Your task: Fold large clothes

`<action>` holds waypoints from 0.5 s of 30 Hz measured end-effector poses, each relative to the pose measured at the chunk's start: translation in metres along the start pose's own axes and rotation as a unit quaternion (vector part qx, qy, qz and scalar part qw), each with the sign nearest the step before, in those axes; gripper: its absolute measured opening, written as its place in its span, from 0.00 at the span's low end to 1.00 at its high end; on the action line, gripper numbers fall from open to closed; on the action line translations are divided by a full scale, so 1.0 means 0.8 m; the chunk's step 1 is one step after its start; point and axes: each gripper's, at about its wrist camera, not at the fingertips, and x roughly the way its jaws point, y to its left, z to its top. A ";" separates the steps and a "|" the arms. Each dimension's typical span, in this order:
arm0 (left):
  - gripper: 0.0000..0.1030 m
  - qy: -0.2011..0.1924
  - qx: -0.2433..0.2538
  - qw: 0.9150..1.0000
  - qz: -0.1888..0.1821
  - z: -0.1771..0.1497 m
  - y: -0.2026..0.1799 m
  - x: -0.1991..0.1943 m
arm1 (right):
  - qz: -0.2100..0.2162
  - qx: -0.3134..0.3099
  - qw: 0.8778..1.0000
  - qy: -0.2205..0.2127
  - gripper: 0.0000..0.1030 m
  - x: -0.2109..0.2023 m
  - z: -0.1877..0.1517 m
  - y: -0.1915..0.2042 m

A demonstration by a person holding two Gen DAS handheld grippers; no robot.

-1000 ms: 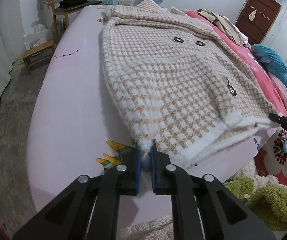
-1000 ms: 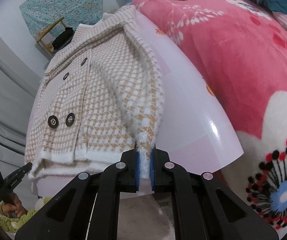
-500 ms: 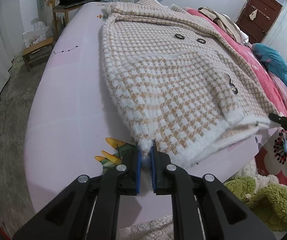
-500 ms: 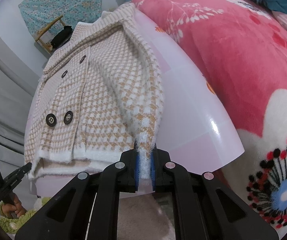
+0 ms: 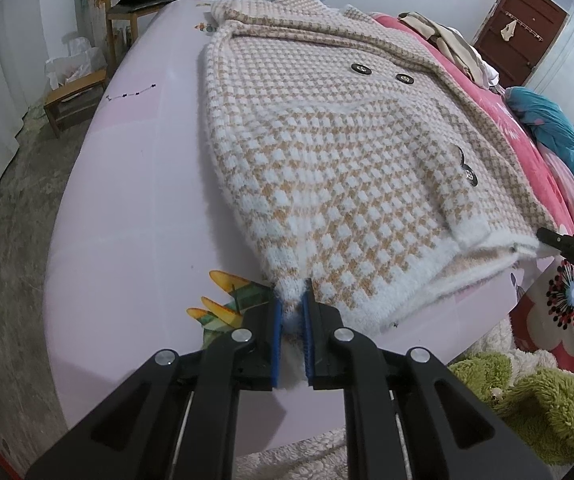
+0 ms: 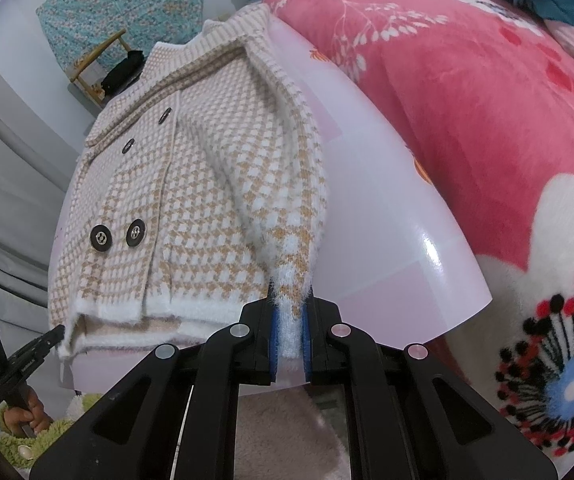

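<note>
Just ahead of both gripper tips, a thick beige-and-white houndstooth knitted coat with dark round buttons point(image 5: 339, 152) is spread flat on a glossy pale pink board point(image 5: 127, 200), its white fuzzy hem turned toward the grippers and its collar lying farthest away. The left gripper point(image 5: 291, 320) is clenched on the hem corner at its own side, a tuft of white pile being pinched between the blue pads point(image 5: 276, 332); the right gripper point(image 6: 289, 332) is likewise clamped on the opposite hem corner, where a sleeve is folded in along the edge. The knit is judged soft, bulky and fairly heavy, likely to sag and stretch between the two holds, while the slick board should let it slide easily; the ribbed hem corners appear the firmest places to be gripped. Both grippers are held low and nearly level, pointed along the coat toward the collar. A pink flowered blanket point(image 6: 467, 120) lies beyond the right gripper's outer side.
</note>
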 end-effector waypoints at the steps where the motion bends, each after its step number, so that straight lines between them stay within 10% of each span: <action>1: 0.09 0.001 0.000 1.000 0.000 0.000 0.000 0.000 | 0.000 0.000 1.000 0.000 0.07 0.000 0.000 0.000; 15: 0.10 0.002 -0.002 1.000 0.000 -0.001 0.000 0.002 | 0.000 0.001 1.000 0.000 0.07 0.000 -0.001 0.001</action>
